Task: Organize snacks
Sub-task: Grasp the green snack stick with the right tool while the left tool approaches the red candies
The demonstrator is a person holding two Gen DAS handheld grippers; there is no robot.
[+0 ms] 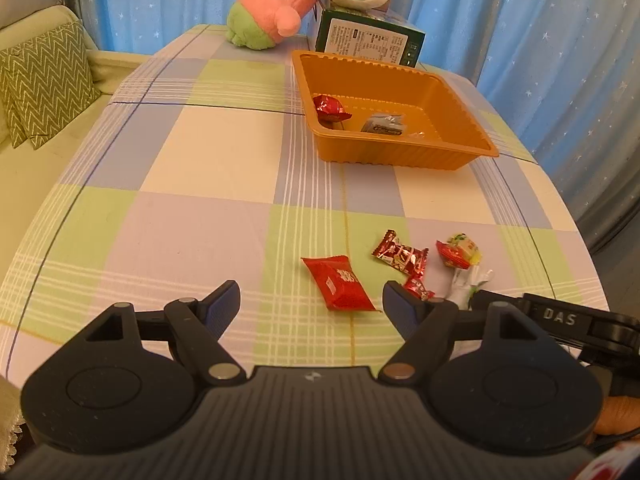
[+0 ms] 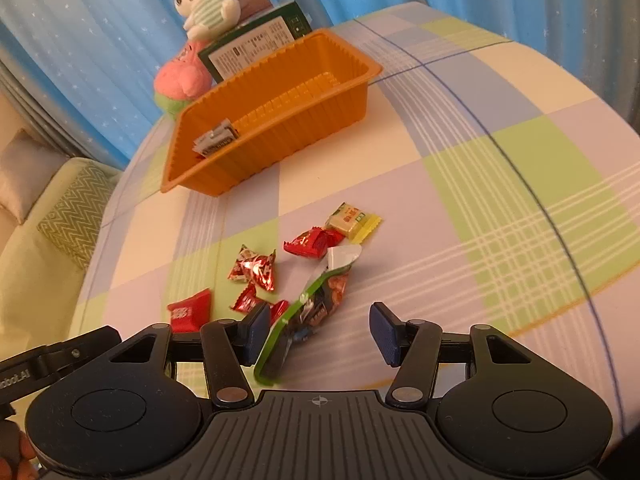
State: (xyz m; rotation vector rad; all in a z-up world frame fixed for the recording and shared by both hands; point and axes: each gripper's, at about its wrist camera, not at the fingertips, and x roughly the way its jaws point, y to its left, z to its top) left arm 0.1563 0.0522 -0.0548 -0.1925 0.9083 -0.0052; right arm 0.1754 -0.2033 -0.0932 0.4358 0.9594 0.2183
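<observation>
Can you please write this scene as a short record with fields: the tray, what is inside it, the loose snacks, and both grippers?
tray: orange tray, far side of checked tablecloth
in tray: red candy, grey packet
loose snacks: flat red packet, red foil candies, yellow candy, long green-edged packet
left gripper: open, holds nothing, flat red packet just ahead
right gripper: open, long green-edged packet lies between its fingers, not pressed
behind tray: green box, two plush toys
</observation>
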